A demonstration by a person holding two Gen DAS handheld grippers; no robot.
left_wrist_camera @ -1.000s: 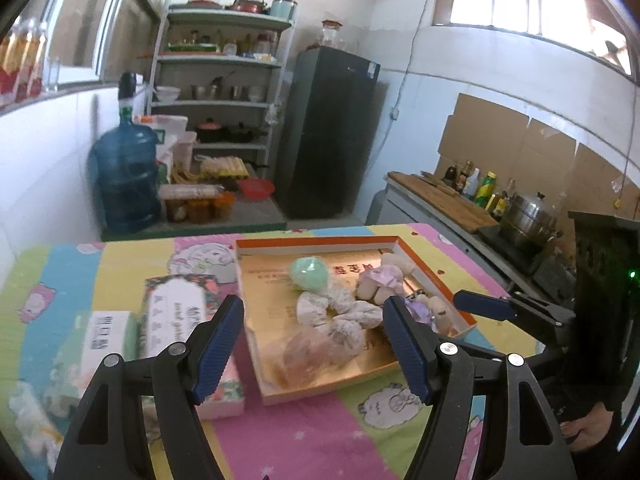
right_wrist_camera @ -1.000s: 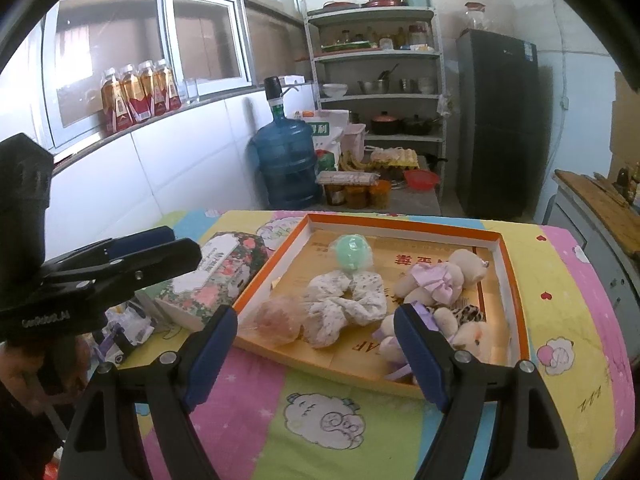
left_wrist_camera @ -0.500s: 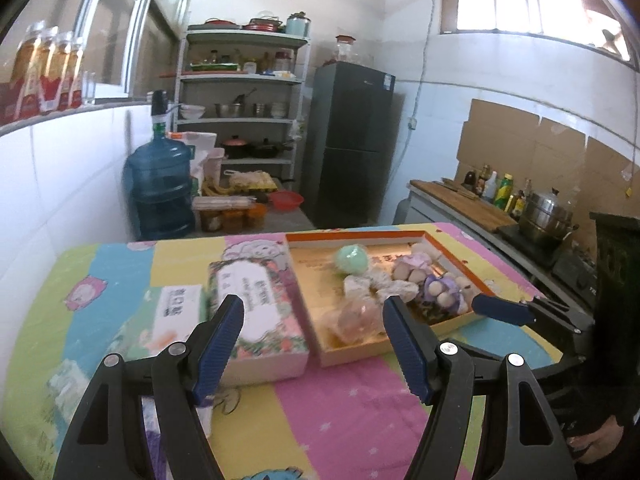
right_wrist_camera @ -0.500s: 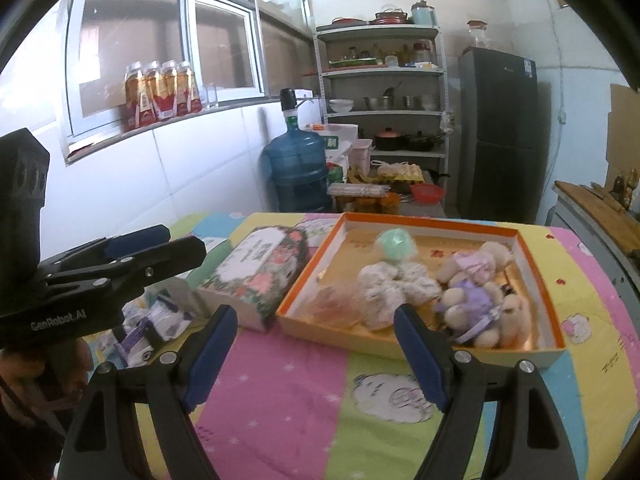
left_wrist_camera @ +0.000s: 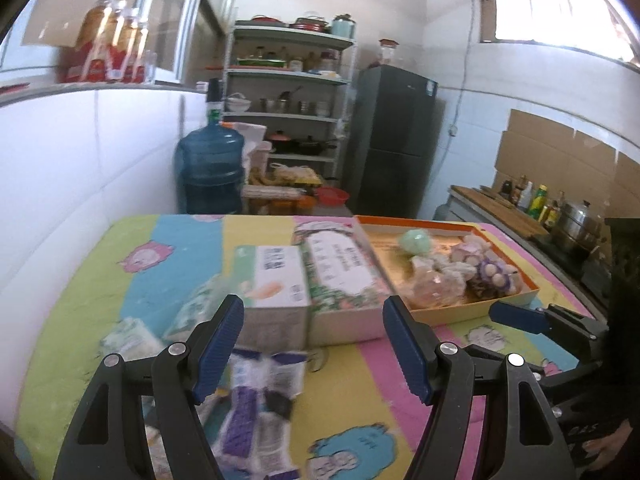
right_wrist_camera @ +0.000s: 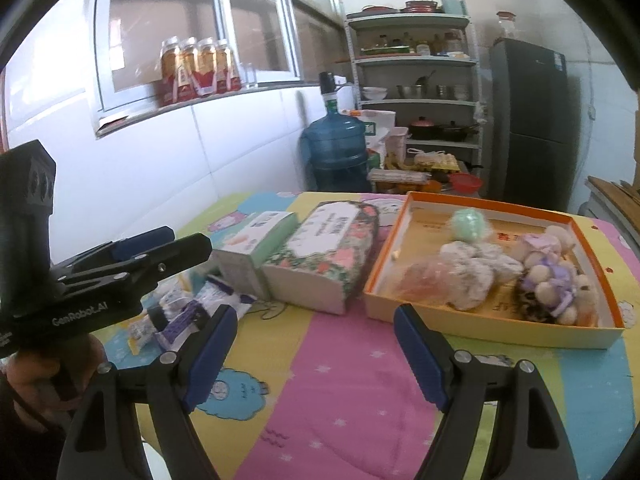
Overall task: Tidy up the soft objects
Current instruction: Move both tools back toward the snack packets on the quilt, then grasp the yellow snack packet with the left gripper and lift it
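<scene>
An orange-rimmed box tray (right_wrist_camera: 404, 236) on the table holds a green ball (right_wrist_camera: 469, 224), a white scrunchie (right_wrist_camera: 468, 276), a pink bagged piece (right_wrist_camera: 420, 282) and a purple plush (right_wrist_camera: 552, 284). It also shows as the tray (left_wrist_camera: 480, 312) at the right of the left wrist view. A floral tissue box (left_wrist_camera: 340, 276) and a green-white box (left_wrist_camera: 276, 280) lie left of it. Purple and white packets (left_wrist_camera: 256, 412) lie under my left gripper (left_wrist_camera: 312, 344), which is open and holds nothing. My right gripper (right_wrist_camera: 316, 354) is open over bare cloth, short of the tray.
The table wears a bright striped cartoon cloth (right_wrist_camera: 340, 380). Behind it stand a blue water jug (left_wrist_camera: 210, 172), a metal shelf rack (left_wrist_camera: 288, 120) and a dark fridge (left_wrist_camera: 392, 140). A counter with bottles and a pot (left_wrist_camera: 576, 220) runs along the right wall.
Both grippers have drawn back and to the left from the tray. The tray now sits farther off and to the right, and the boxes and packets have come into view.
</scene>
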